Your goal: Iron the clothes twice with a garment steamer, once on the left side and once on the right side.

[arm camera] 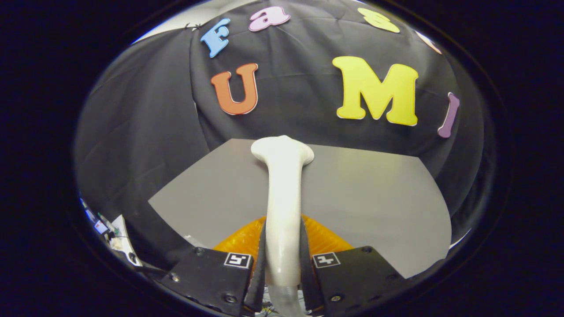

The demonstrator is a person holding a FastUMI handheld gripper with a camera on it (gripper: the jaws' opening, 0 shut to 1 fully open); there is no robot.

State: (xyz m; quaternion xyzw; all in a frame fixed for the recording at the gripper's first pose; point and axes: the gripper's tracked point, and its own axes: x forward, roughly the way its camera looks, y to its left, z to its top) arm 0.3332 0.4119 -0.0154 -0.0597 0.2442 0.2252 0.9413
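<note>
between the two fingers, nearest the camera, the gripper is clamped on the neck of a glossy white plastic garment steamer, both fingers pressing its sides, so the tongs are closed around the handle rather than empty. the steamer runs straight ahead from the fingers as a smooth tapering stem and flares into a wide rounded head, held above the surface. just under the stem, right ahead of the fingertips, lies a bright orange ribbed fabric garment, only partly in sight on either side of the handle. it rests on a flat grey tabletop that stretches on beyond the steamer's head toward the black cloth wall at the back. the steamer looks rigid and fairly light, though its polished, rounded shell seems likely to slip or twist in the hold, so a grip low on the narrow neck, as here, looks the sensible place. the orange cloth appears soft and likely to bunch or drag if the head presses hard.
</note>
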